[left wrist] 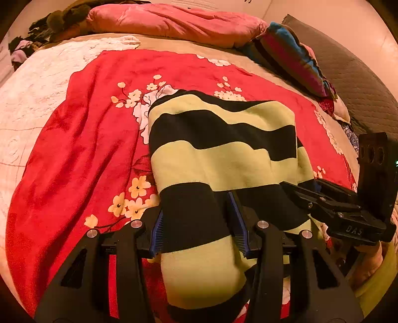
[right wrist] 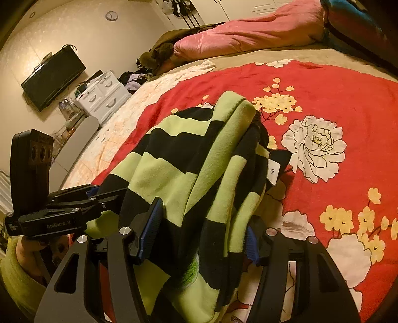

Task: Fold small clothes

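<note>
Surface: a bed under a red plush blanket with cream and yellow flower print [left wrist: 99, 119], laid over a pale quilted cover [left wrist: 37, 87]. A pink pillow [left wrist: 174, 22] lies at twelve o'clock. In the right wrist view, a black wall-mounted television [right wrist: 53, 77] sits at ten o'clock, white plastic drawers [right wrist: 104, 92] beside it.

The black-and-lime striped knit garment [left wrist: 223, 144] is bunched at the blanket's centre, stripes rippled, a white size tag showing.

Left gripper [left wrist: 199, 228]: jaws part-open, blue pads pinching a fold of the garment. Right gripper [right wrist: 199, 233]: jaws wider, clamped on a thicker gathered bundle.
</note>
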Tool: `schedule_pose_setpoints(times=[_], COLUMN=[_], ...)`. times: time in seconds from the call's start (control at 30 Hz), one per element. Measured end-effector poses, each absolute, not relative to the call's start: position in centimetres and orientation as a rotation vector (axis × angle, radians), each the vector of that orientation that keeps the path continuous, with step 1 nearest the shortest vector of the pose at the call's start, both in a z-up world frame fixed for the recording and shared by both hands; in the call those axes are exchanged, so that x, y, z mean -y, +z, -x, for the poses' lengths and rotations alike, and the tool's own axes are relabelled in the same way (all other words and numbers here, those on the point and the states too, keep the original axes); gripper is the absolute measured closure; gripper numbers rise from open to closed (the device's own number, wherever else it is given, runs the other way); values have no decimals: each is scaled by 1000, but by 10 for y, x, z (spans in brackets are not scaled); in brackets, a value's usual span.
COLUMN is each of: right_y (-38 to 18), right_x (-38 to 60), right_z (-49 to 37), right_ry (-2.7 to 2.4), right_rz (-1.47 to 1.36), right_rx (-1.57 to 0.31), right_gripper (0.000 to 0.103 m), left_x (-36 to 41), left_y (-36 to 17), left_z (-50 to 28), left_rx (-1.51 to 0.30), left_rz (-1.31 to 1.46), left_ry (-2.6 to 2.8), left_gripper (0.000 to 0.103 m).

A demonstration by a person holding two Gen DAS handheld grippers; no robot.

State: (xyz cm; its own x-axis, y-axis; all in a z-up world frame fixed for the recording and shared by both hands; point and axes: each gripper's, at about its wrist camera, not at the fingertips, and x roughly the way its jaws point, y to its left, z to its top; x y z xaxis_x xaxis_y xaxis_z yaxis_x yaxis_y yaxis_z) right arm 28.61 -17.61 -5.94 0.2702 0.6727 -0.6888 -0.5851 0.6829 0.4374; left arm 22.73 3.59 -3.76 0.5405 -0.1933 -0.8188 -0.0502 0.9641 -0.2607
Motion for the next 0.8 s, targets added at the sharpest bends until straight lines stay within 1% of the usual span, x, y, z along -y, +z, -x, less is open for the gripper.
schedule_pose_setpoints(times=[0.33, 0.5, 0.53, 0.67, 0.7, 0.77, 0.8], right_y=[-62, -63, -63, -68, -69, -73, -75], right_x=[172, 170, 170, 172, 174, 175, 176], right_z=[-291, -290, -290, -293, -294, -296, -297], right_ry=[812, 780, 771, 718, 702, 678, 664], right_rz=[-58, -9, 5, 22, 24, 30, 39], right_rx=[-1002, -1000, -1000, -1010, -1014, -1029, -1033], right_gripper=[45, 44, 43, 29, 27, 21, 19], left_x=[-33, -33, -32, -31, -31, -31, -30], left_y=[-45, -47, -48, -50, -51, -52, -52], left_z=[-229, -229, -229, -229, -229, -229, -229], left_rx=[-1016, -1022, -1023, -1029, -1031, -1034, -1035], left_rz=[257, 255, 255, 250, 250, 252, 251], left_ry=[-75, -75, -74, -72, -71, -72, -73], left_gripper=[65, 62, 61, 59, 58, 57, 57])
